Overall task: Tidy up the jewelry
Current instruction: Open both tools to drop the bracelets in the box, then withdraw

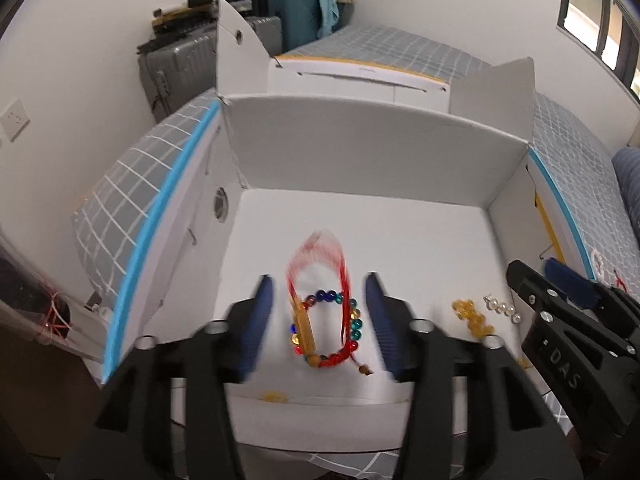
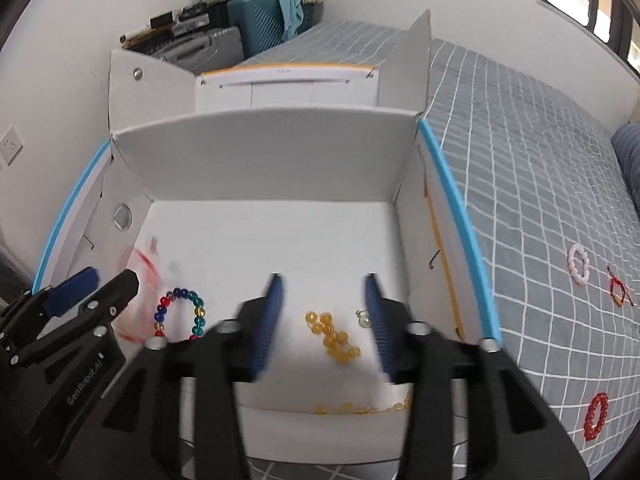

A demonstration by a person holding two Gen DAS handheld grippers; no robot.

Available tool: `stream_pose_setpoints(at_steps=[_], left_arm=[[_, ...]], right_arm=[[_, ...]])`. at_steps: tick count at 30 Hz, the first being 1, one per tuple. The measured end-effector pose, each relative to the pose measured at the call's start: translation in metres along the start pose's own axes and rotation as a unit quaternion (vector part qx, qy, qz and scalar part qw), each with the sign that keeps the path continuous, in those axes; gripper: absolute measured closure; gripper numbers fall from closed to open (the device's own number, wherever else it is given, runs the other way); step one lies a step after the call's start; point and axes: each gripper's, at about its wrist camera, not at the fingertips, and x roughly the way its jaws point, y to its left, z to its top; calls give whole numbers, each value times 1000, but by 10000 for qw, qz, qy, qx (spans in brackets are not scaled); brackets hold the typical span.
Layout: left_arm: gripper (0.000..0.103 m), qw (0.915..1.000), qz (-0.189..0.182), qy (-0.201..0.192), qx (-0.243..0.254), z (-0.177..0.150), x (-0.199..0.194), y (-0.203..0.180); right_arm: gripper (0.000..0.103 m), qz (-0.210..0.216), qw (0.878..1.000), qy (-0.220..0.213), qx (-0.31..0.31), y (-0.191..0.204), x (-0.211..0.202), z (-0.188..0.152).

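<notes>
My left gripper [image 1: 319, 320] hangs wide and empty over the multicoloured bead bracelet [image 1: 326, 328] with its red tassel, lying on the white box [image 1: 360, 148] floor. My right gripper [image 2: 325, 320] is equally wide over the yellow bead strand [image 2: 334, 336]. I judge both dropped off; next I must fetch the red bracelet [image 2: 596, 416] from the checked bedspread [image 2: 540, 160].

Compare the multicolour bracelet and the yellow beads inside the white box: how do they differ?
The bracelet has red, blue, green and amber beads; the yellow beads are one colour. The bracelet forms a closed ring; the yellow beads lie in a loose, crooked line. The bracelet lies further left. Both rest on the floor of the box, untouched.
</notes>
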Motion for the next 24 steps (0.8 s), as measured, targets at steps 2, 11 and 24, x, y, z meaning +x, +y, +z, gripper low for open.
stream_pose_setpoints(at_steps=[2,11,24], left_arm=[[40,10000,2,-59,-36,0,-5,2],[16,9994,74,-293,-140,1,-24,3],[6,9978,-251,-597,110,-1,-56,-39]], right_arm=[[47,-23,10000,-62,28,-2,-5,1],[14,-88,9987,-423,260,-20,-32,3],[8,-301,9961,-528,634,-73,-61,-3]])
